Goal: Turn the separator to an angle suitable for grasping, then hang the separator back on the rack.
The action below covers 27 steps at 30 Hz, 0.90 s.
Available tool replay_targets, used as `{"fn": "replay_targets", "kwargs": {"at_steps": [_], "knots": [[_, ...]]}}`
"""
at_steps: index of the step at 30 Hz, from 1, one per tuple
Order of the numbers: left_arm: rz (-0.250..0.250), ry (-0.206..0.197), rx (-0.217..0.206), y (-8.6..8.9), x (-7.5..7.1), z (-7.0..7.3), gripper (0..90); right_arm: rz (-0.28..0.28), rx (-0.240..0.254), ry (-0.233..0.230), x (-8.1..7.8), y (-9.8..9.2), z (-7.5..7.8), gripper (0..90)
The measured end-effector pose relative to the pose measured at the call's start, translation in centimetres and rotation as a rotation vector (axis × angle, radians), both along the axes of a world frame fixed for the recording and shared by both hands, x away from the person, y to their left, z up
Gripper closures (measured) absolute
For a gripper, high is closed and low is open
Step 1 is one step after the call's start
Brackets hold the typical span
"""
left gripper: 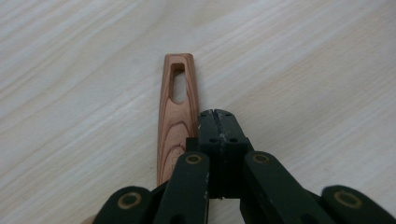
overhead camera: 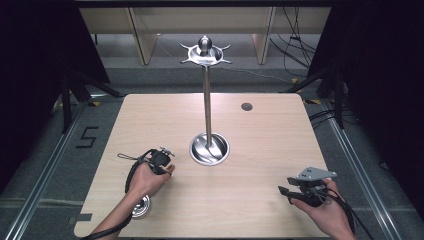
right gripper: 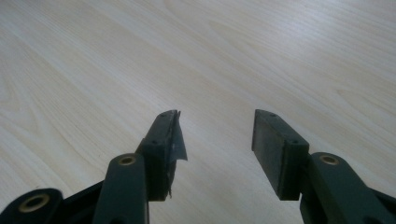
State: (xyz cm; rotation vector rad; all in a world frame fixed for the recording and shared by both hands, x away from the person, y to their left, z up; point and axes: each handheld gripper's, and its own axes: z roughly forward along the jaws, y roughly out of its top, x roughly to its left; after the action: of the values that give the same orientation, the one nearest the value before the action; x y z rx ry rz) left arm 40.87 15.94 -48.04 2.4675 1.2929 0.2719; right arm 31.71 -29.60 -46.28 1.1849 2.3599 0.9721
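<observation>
Left gripper view: left gripper (left gripper: 217,116) has its jaws pressed together on nothing, tips just right of a wooden handle (left gripper: 176,116) lying flat on the table (left gripper: 70,93), slotted end pointing away. High view puts a metal bowl (overhead camera: 141,206) (likely the same utensil's ladle end) under the left forearm, right gripper (right gripper: 217,135) spread over bare wood. Handle looks stiff, light and smooth, probably bowl-heavy; pinch across the narrow sides near mid-handle

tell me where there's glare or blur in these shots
High view: sharp overall, bright glints on the metal stand and its base dish, dark surroundings. Left gripper view: wooden handle crisp, shut jaws nearest the lens slightly soft. Right gripper view: pale sheen across the table, open jaws a bit soft.
</observation>
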Motion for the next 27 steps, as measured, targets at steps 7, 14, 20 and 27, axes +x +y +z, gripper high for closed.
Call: {"fn": "replay_targets", "kwargs": {"at_steps": [7, 14, 20, 27], "knots": [[0.061, 0.0, -0.048, 1.0, -0.1, 0.4, 85.9, -0.001, -0.004, -0.016, 0.0, -0.1, -0.1, 51.5], [0.102, 0.001, -0.03, 1.1, -0.3, 2.2, 63.9, -0.007, -0.007, -0.016, -0.1, -0.7, 0.2, 51.3], [0.144, 0.037, 0.005, 1.9, -0.5, 2.4, 52.4, -0.02, 0.001, -0.002, -0.3, -0.5, 0.5, 51.0], [0.208, 0.095, -0.038, 2.3, -0.6, 2.1, 51.5, -0.007, -0.006, -0.032, 0.1, -0.6, 0.3, 50.8]]}}
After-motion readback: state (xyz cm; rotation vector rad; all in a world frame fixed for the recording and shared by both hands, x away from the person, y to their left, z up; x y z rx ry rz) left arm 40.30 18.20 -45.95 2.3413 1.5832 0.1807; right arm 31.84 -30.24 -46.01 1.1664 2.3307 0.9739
